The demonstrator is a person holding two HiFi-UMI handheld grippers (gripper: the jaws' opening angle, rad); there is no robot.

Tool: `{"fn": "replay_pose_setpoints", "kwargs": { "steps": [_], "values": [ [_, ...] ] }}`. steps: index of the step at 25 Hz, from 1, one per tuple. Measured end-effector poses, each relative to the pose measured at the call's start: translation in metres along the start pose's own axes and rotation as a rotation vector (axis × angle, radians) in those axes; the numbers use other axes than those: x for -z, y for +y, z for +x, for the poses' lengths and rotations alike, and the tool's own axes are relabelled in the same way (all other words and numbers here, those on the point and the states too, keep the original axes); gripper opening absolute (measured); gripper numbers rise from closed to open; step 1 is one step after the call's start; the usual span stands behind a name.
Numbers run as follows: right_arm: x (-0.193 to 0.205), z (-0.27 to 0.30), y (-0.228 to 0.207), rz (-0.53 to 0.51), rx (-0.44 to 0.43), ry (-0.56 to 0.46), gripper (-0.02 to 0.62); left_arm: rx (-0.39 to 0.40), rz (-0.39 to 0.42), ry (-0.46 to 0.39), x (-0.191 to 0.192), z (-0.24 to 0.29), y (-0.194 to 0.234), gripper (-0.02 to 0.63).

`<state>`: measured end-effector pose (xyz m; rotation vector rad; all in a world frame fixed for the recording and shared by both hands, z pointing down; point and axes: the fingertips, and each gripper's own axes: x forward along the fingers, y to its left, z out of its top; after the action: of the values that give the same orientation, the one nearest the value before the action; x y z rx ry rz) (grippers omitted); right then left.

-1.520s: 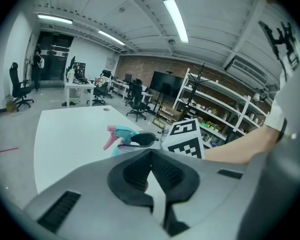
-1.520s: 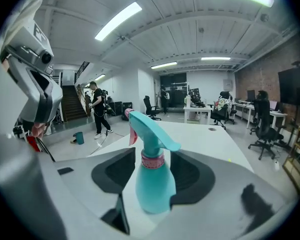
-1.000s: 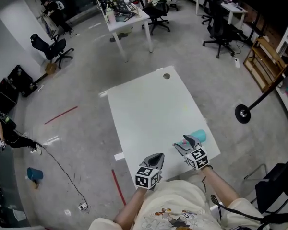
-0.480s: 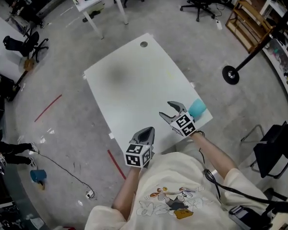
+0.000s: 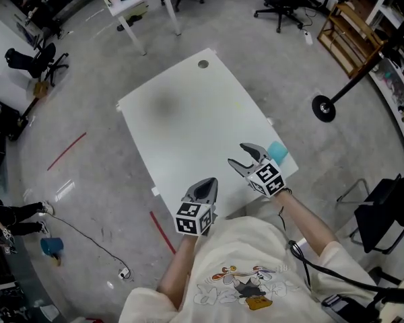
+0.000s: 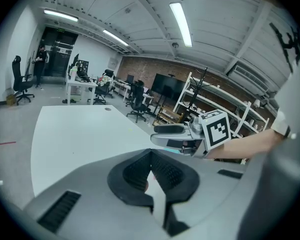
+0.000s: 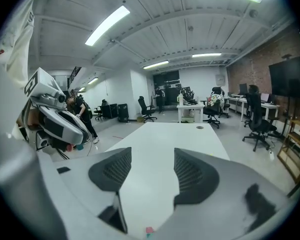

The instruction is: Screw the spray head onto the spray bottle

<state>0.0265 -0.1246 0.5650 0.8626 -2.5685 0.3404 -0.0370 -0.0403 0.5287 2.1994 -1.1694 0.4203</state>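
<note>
Mostly hidden teal object (image 5: 279, 152) behind right gripper (image 5: 238, 154), left gripper (image 5: 205, 182) closed

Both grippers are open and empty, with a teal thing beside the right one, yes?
Not quite: the left gripper is shut, jaws together, as the left gripper view shows. The right gripper is open; both are empty, the teal thing beside the right one.
</note>
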Motion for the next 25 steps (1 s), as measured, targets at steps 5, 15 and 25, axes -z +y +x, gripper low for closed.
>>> {"fn": "replay_pose_setpoints", "kwargs": {
  "steps": [5,15,25],
  "values": [
    [0.002,-0.012,-0.009,-0.011,0.012,0.007,0.256,0.003,-0.008,-0.005,0.003,-0.001,0.002,0.006],
    [0.073,-0.051,-0.005,-0.656,-0.249,0.491,0.256,0.019,-0.006,-0.014,0.002,-0.003,0.005,0.006],
    [0.169,-0.065,-0.013,-1.229,-0.505,0.910,0.247,0.037,-0.011,-0.003,0.005,-0.005,-0.003,0.006]
  ]
}}
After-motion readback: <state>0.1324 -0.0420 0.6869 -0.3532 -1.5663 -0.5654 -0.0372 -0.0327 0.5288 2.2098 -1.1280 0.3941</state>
